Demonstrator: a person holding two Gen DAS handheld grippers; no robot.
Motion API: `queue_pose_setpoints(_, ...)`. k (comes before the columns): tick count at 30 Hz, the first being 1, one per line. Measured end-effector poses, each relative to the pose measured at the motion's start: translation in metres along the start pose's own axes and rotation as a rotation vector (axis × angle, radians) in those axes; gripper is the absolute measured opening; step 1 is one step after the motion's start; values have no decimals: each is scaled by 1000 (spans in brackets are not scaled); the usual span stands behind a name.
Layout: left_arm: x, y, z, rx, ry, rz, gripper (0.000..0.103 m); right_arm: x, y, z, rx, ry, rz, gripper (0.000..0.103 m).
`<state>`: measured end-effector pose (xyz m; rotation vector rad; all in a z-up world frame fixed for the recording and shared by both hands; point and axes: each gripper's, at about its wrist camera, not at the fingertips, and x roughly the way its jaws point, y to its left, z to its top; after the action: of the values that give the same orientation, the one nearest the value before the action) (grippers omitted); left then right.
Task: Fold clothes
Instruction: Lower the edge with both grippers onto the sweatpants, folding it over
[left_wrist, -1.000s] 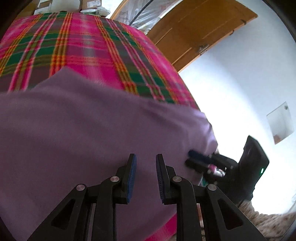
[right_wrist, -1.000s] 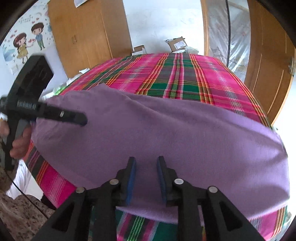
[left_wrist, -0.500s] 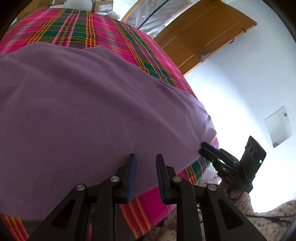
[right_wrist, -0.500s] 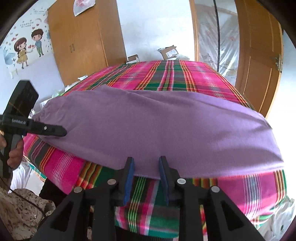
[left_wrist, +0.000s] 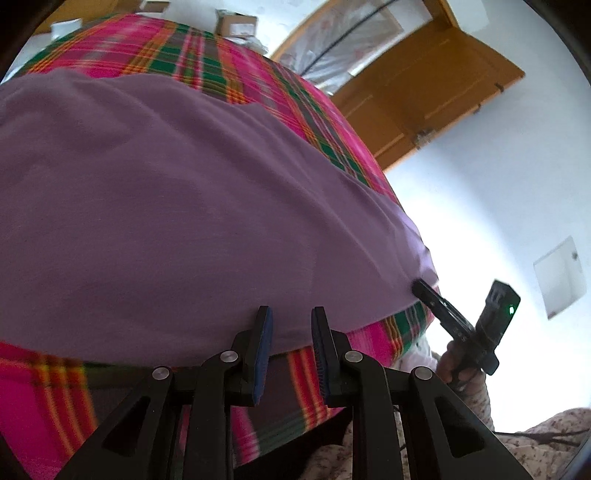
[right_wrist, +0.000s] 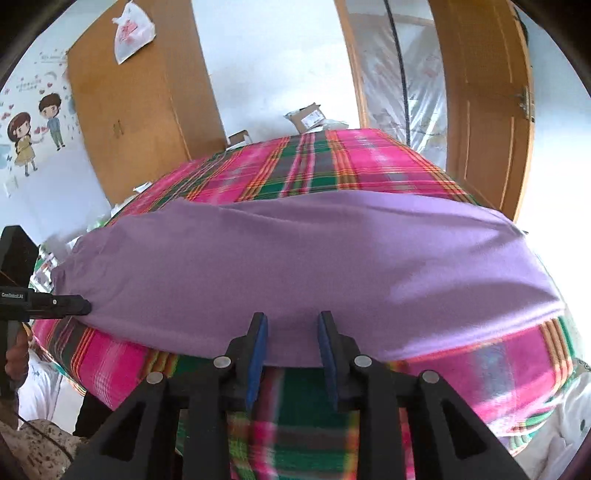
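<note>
The purple garment (right_wrist: 303, 266) lay spread flat across the near part of the bed, on the pink-and-green plaid bedspread (right_wrist: 325, 166), its long near hem running close along the bed's near edge with a strip of plaid showing below it. In the right wrist view the cloth reached almost from the bed's left edge to its right edge; the far half of the bedspread was bare. The left gripper (left_wrist: 290, 350) hovered over the near edge, its 2 blue pads set at a narrow gap with nothing between them; the garment's hem sat just beyond the fingertips and I could not tell whether they touched it. The right gripper (right_wrist: 291, 350) stood the same way at the near hem, jaws narrowly apart and empty, plaid visible through the gap. In the left wrist view the right gripper (left_wrist: 424, 290) appeared at the garment's right near corner, tip at the cloth's edge, held by a hand (left_wrist: 454, 365); contact not resolvable. In the right wrist view the left gripper (right_wrist: 79, 305) appeared side-on, tip at the garment's left near corner. Beyond the bed: a wooden wardrobe (right_wrist: 140, 99), a wooden door (right_wrist: 487, 103), cardboard boxes (right_wrist: 308, 116) past the far edge. Both views blurred low in frame.
</note>
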<state>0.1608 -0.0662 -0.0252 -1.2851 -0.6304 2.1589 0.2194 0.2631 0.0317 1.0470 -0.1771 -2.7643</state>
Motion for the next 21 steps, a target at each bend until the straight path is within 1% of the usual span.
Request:
queue_pose_setpoints(4, -3, 4, 2, -25, -18, 25, 22, -18, -39, -3, 88, -38, -87, 28)
queue_pose_setpoints(9, 2, -8, 9, 4, -20, 79, 22, -41, -98, 2, 238, -105, -200, 29)
queue_pose_setpoints(12, 7, -22, 15, 36, -18, 66, 22, -45, -131, 8, 305, -123, -258, 29)
queue_pose_setpoints(17, 26, -49, 29, 109, 15, 26, 22, -37, -181, 5, 474, -106, -237, 29)
queue_pose_setpoints(21, 44, -58, 39, 133, 53, 11, 22, -26, -202, 20, 498, -103, -218, 30)
